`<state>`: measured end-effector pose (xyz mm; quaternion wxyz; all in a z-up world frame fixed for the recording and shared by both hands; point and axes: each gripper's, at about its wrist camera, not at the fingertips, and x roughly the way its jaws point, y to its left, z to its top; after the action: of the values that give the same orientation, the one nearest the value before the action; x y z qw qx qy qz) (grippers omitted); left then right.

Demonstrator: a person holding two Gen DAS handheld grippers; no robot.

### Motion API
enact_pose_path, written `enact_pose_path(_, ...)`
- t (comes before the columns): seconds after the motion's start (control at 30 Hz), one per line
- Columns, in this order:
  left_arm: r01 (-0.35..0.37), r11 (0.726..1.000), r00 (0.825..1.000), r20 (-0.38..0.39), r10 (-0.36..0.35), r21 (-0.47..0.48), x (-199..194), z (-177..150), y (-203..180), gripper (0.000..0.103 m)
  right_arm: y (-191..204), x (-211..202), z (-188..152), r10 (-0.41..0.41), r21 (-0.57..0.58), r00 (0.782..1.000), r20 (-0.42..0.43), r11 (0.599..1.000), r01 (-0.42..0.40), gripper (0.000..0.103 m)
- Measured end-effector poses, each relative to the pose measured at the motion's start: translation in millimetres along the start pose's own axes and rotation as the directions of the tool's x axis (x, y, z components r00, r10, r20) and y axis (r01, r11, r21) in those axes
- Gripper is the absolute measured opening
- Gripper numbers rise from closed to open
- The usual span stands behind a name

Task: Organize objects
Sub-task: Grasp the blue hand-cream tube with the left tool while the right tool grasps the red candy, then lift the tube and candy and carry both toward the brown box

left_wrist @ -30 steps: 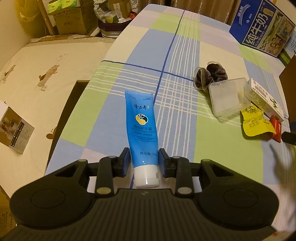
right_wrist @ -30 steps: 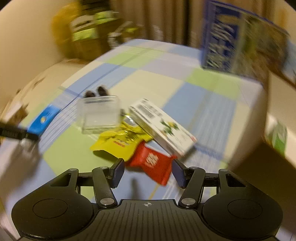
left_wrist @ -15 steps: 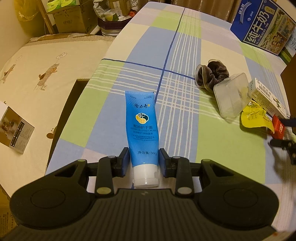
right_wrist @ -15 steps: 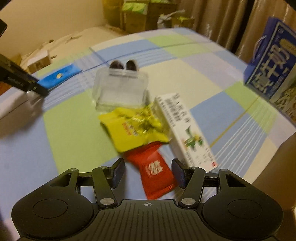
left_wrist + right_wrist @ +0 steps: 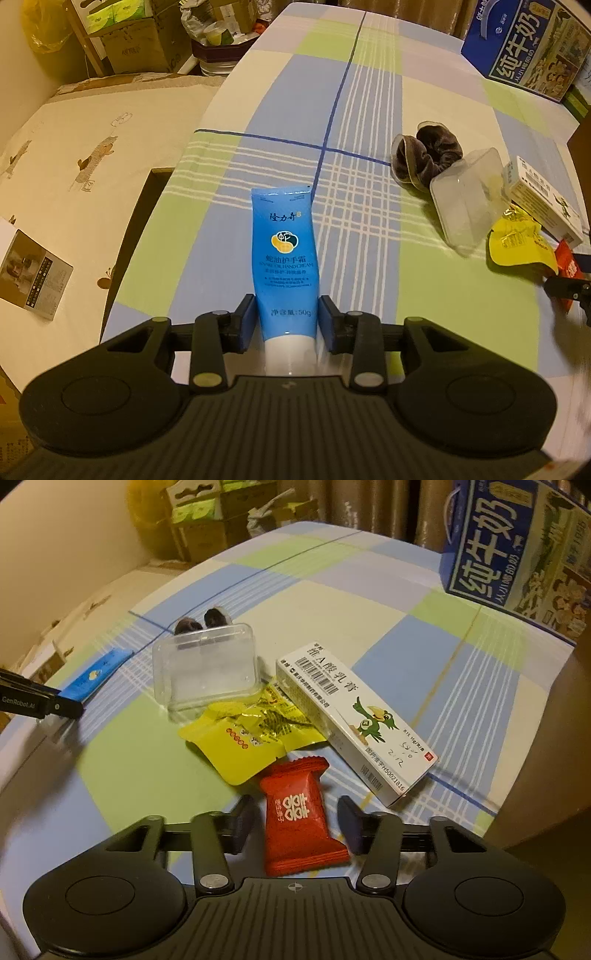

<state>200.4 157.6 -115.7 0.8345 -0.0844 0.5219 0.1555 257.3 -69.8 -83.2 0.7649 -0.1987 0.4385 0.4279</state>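
A blue hand cream tube (image 5: 284, 254) lies cap-first toward me on the checked tablecloth. My left gripper (image 5: 287, 321) is shut on its lower end, a pad pressed against each side. A red candy packet (image 5: 299, 812) lies flat between the spread fingers of my right gripper (image 5: 295, 818), which is open and clear of the packet on both sides. Just beyond it are a yellow snack packet (image 5: 240, 746), a white medicine box (image 5: 351, 720) and a clear plastic box (image 5: 207, 672). A brown scrunchie (image 5: 428, 155) sits behind the clear box.
A blue milk carton (image 5: 517, 546) stands at the far right of the table. A brown cardboard wall (image 5: 546, 738) rises close on the right. A dark tray edge (image 5: 144, 206) and a cream-covered bed (image 5: 74, 147) lie left of the table, with cardboard boxes (image 5: 133, 48) behind.
My right gripper swung round and moved in, so the red packet now lies between its fingers. The clear box has turned a little. The left gripper and tube have stayed put.
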Motion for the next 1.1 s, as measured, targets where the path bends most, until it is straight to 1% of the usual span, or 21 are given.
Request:
enact_pose_path(0.03, -0.003, 1.000, 1.000, -0.002, 0.003, 0.001, 0.3, 1.3, -0.7, 0.031, 0.3, -1.3, -0.7, -0.012, 0.002, 1.000, 0.000, 1.000, 0.012, 0.033)
enact_pose_path(0.07, -0.007, 1.000, 1.000, -0.004, 0.007, 0.003, 0.4, 1.8, -1.7, 0.031, 0.8, -2.4, -1.2, -0.022, 0.005, 1.000, -0.001, 1.000, 0.022, 0.029)
enact_pose_path(0.2, -0.017, 1.000, 1.000, -0.005, 0.017, 0.006, -1.0, -0.5, -5.0, 0.030, -0.8, -6.2, -6.4, -0.030, 0.011, 1.000, -0.009, 0.999, 0.030, 0.028)
enact_pose_path(0.53, 0.008, 1.000, 1.000, -0.022, -0.008, 0.030, -13.0, -21.8, -17.5, 0.030, 0.5, -24.9, -32.6, -0.026, 0.069, 0.999, -0.022, 0.997, 0.027, 0.027)
enact_pose_path(0.7, 0.043, 0.997, 0.999, -0.029, -0.041, 0.070, -25.1, -44.0, -29.8, 0.030, -0.3, -39.0, -50.3, -0.017, 0.109, 1.000, -0.025, 0.994, 0.020, 0.027)
enact_pose_path(0.8, 0.070, 0.991, 0.997, -0.037, -0.067, 0.111, -33.7, -59.2, -39.2, 0.030, -0.5, -47.9, -61.7, -0.014, 0.125, 1.000, -0.028, 0.992, 0.018, 0.027)
enact_pose_path(0.9, 0.093, 0.988, 0.995, -0.047, -0.087, 0.121, -39.5, -69.8, -45.3, 0.030, -1.1, -55.2, -71.8, -0.011, 0.139, 1.000, -0.030, 0.990, 0.015, 0.027)
enact_pose_path(0.97, 0.090, 0.989, 0.995, -0.044, -0.085, 0.114, -40.1, -71.3, -46.6, 0.031, -1.7, -59.7, -77.3, -0.010, 0.147, 0.999, -0.031, 0.989, 0.014, 0.027)
enact_pose_path(1.03, 0.088, 0.991, 0.996, -0.045, -0.083, 0.103, -39.6, -69.4, -47.7, 0.035, -3.1, -63.2, -81.4, -0.010, 0.154, 0.999, -0.031, 0.988, 0.015, 0.027)
enact_pose_path(1.1, 0.084, 0.991, 0.996, -0.046, -0.080, 0.102, -38.0, -66.2, -49.8, 0.036, -4.5, -66.7, -84.9, -0.015, 0.162, 0.999, -0.032, 0.987, 0.020, 0.027)
